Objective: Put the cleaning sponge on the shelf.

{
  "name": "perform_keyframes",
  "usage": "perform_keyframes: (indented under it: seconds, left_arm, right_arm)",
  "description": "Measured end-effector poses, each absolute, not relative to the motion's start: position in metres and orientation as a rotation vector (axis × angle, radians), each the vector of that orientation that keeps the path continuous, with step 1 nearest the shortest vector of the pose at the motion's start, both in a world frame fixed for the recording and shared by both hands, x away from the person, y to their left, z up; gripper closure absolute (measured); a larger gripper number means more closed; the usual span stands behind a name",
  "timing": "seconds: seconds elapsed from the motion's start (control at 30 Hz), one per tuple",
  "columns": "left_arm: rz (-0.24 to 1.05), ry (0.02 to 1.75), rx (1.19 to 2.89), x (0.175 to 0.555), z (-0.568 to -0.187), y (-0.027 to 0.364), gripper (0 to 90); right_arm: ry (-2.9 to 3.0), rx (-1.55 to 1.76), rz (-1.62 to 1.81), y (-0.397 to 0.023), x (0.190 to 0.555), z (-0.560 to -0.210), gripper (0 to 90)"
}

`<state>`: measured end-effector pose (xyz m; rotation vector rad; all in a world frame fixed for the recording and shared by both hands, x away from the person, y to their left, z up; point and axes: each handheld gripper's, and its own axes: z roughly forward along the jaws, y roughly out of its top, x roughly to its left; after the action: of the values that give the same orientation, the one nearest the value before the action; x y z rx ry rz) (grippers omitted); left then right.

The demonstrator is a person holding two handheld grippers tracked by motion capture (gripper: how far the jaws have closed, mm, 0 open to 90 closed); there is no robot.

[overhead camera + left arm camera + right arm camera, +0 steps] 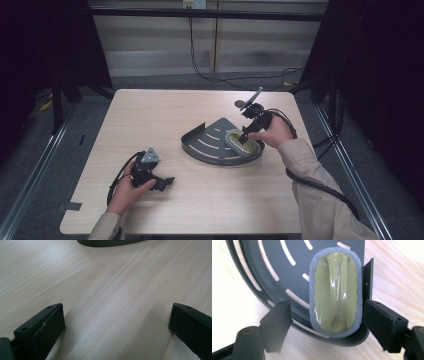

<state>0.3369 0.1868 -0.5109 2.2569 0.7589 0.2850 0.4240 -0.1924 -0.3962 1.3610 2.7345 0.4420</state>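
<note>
I see the pale wood worktop carrying a dark grey quarter-round rack with curved slots in its floor, set right of centre. Lying flat in the rack, against its right-hand straight wall, is an oval scrubber with an olive-green plastic grip on top and a grey pad rim beneath. My right gripper hangs over that scrubber, pointing down at it; in the right gripper view its fingers stand released to either side of the scrubber, and as far as I can judge from this angle neither pad touches it. My left gripper sits low over the bare worktop at the near left, well apart from the rack, its fingers spread wide with nothing between them but wood grain.
</note>
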Motion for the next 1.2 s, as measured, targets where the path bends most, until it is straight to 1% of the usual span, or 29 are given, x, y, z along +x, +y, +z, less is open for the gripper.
perform_keyframes:
  seconds: [0.57, 0.77, 1.2]
  left_arm:
    - [0.280, 0.757, 2.254, 0.337, -0.511, 0.187, 0.0]
    - [0.275, 0.759, 2.254, 0.337, -0.511, 0.187, 0.0]
    - [0.276, 0.755, 2.265, 0.337, -0.511, 0.187, 0.0]
  right_arm:
    - [2.735, 1.312, 0.449, -0.214, 0.391, -0.389, 20.5]
    - [2.738, 1.326, 0.457, -0.224, 0.377, -0.391, 19.1]
    - [2.738, 1.328, 0.460, -0.235, 0.346, -0.404, 19.5]
